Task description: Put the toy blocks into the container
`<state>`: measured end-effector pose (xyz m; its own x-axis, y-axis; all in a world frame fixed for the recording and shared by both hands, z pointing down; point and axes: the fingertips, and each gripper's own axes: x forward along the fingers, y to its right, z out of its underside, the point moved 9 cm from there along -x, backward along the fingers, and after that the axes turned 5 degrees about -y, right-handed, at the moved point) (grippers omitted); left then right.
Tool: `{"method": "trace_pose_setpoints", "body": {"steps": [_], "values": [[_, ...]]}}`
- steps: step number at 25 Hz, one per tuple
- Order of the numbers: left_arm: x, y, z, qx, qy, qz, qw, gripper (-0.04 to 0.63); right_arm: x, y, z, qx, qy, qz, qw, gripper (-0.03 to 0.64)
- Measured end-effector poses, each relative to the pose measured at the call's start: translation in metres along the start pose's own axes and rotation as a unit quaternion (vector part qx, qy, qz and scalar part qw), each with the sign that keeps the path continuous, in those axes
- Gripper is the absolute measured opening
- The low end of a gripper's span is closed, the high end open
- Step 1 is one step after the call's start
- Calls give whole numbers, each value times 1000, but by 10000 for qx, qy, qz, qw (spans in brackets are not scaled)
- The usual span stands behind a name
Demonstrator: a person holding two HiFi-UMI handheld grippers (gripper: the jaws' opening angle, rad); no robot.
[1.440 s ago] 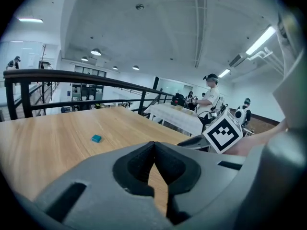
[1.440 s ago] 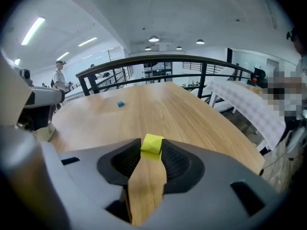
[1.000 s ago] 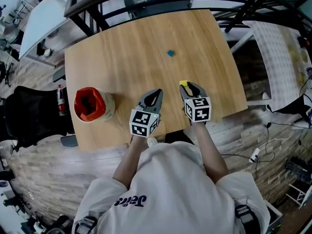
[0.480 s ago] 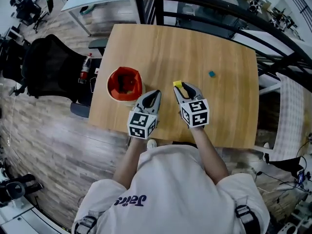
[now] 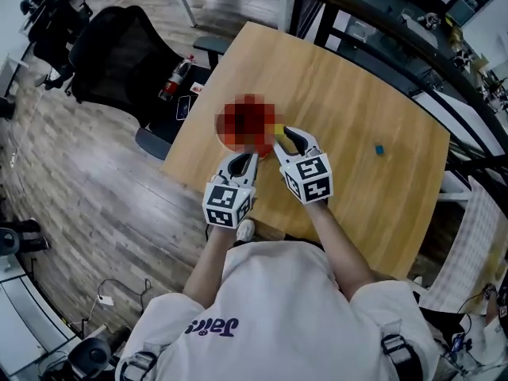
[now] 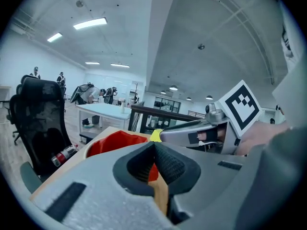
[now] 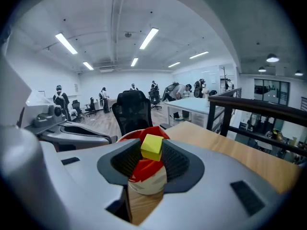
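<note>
My right gripper (image 7: 152, 151) is shut on a yellow block (image 7: 152, 147), held at its tips. The block hangs right at the near rim of the container (image 7: 148, 181), a cream tub with a red lining. In the head view my right gripper (image 5: 279, 139) reaches the right side of the container (image 5: 228, 137). My left gripper (image 5: 242, 162) hovers just in front of the container with its jaws shut and nothing between them. From the left gripper view the container (image 6: 115, 138) stands close ahead, with the yellow block (image 6: 156, 134) beside it. A small teal block (image 5: 379, 149) lies alone on the table to the right.
The wooden table (image 5: 341, 109) ends close to the container's left side. A black office chair (image 5: 119, 54) and a red bottle (image 5: 176, 78) stand on the floor beyond that edge. A black railing (image 5: 381, 14) runs behind the table.
Both grippers have travelled left across the table to the container, and the right one still carries the yellow block. The teal block is left behind at the right.
</note>
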<state>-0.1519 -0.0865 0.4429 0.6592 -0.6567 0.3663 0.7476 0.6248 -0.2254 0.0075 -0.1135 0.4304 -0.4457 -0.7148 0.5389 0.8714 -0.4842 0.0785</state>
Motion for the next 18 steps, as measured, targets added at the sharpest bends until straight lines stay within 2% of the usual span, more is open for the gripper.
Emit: {"method": "trace_pose_setpoints", "body": {"steps": [6, 9, 11, 14, 18], "values": [[-16, -27, 9, -302, 29, -376, 9988, 6, 49, -19, -10, -490, -531, -437, 9964, 143], [-22, -37, 14, -370, 28, -494, 9981, 7, 72, -22, -12, -894, -1042, -747, 9877, 143], [-26, -43, 18, -423, 21, -561, 9975, 6, 86, -24, -17, -1353, -1411, -976, 9758, 143], [-29, -53, 21, -512, 16, -636, 9967, 6, 106, -25, -26, -2054, -1936, -1230, 9514, 144], [-32, -60, 28, -594, -15, -699, 9958, 6, 130, -26, -29, -3001, -2628, -1394, 9063, 146]]}}
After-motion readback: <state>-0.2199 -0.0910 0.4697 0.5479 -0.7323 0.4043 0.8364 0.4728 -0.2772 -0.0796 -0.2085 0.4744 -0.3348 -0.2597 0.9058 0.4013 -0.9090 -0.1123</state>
